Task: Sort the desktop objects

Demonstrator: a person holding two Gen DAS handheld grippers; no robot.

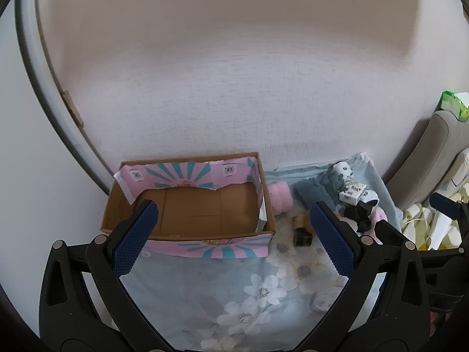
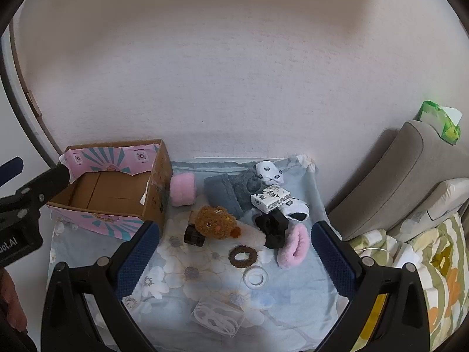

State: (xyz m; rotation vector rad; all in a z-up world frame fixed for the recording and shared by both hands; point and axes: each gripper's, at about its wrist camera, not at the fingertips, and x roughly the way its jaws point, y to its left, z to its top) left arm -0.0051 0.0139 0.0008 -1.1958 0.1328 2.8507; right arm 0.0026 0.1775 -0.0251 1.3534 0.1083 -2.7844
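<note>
An open cardboard box [image 1: 187, 208] with pink and teal paper sits at the left of the floral cloth; it also shows in the right wrist view [image 2: 117, 193] and looks empty. My left gripper [image 1: 234, 226] is open and empty in front of the box. My right gripper [image 2: 234, 240] is open and empty above a pile: a brown plush toy [image 2: 215, 221], a brown hair ring [image 2: 242, 256], a clear tape roll [image 2: 255, 276], a pink fluffy item [image 2: 293, 249], a black sock [image 2: 272, 228], a small white box [image 2: 270, 198], a grey towel [image 2: 225, 190] and a pink roll [image 2: 182, 189].
A clear plastic case [image 2: 217, 316] lies near the front of the cloth [image 2: 304, 293]. A white wall stands behind. A grey cushion [image 2: 390, 182] and a patterned blanket [image 2: 433, 264] lie to the right. A green tissue pack [image 2: 439, 123] sits on the cushion.
</note>
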